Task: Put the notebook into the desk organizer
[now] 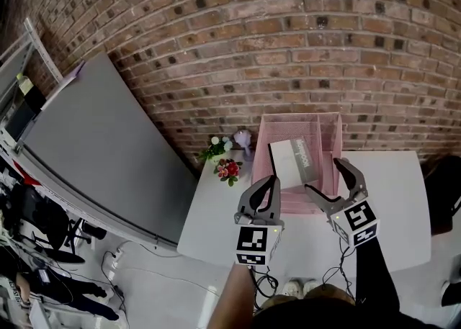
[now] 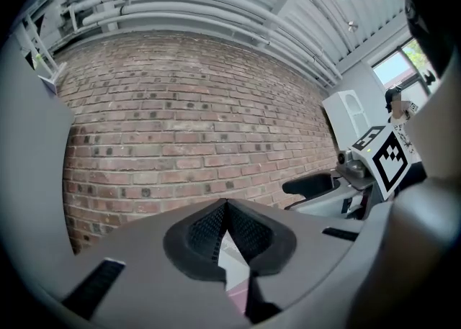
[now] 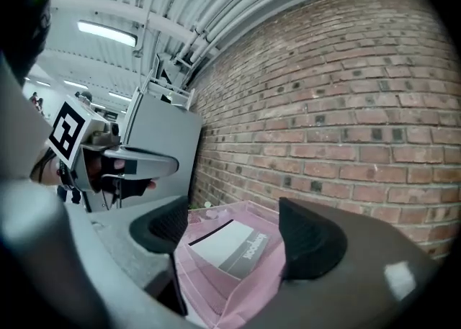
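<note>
notebook (image 1: 294, 162): white with a grey band, rests inside the pink organizer (image 1: 328, 129), touched by neither gripper. left gripper (image 1: 270, 180): at the organizer's near left corner, jaws pressed together, nothing between. right gripper (image 1: 323, 175): at its near right corner, jaws spread, empty (notebook shows beyond them). flowers (image 1: 227, 169): left of the organizer.
</note>
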Demonstrator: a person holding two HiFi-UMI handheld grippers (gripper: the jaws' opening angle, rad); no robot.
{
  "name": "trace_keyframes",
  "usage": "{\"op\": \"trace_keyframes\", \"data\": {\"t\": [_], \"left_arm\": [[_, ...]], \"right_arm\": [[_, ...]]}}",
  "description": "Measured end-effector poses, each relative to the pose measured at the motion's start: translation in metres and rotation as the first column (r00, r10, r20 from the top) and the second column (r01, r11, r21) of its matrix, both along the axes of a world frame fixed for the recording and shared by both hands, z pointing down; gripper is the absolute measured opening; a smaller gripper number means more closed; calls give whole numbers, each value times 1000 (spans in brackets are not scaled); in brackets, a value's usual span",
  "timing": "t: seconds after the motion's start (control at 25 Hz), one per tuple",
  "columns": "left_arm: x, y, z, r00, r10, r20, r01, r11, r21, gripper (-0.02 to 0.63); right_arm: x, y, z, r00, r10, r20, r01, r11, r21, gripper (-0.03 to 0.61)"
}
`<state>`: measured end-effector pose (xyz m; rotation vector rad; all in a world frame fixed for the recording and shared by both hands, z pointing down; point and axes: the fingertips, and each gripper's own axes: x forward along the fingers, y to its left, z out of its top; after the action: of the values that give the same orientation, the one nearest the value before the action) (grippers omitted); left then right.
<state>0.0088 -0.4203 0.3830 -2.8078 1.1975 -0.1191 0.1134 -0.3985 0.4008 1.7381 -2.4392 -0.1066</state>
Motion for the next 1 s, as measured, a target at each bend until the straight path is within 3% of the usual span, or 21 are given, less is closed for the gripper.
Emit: {"op": "trace_keyframes", "data": {"t": [0.16, 0.48, 1.0], "left_arm": [[5, 5, -4, 998, -55, -12, 55, 998, -2, 8], [1, 17, -7, 978, -207, -23, 207, 978, 14, 8], [17, 35, -8, 963, -270, -11, 270, 962, 36, 8]], "right_arm": [[19, 12, -15, 999, 25, 47, -29, 995, 94, 388], [36, 22, -11, 997, -29, 72, 20, 992, 125, 388], [49, 29, -10, 990, -99, 105, 84, 987, 139, 388]]}}
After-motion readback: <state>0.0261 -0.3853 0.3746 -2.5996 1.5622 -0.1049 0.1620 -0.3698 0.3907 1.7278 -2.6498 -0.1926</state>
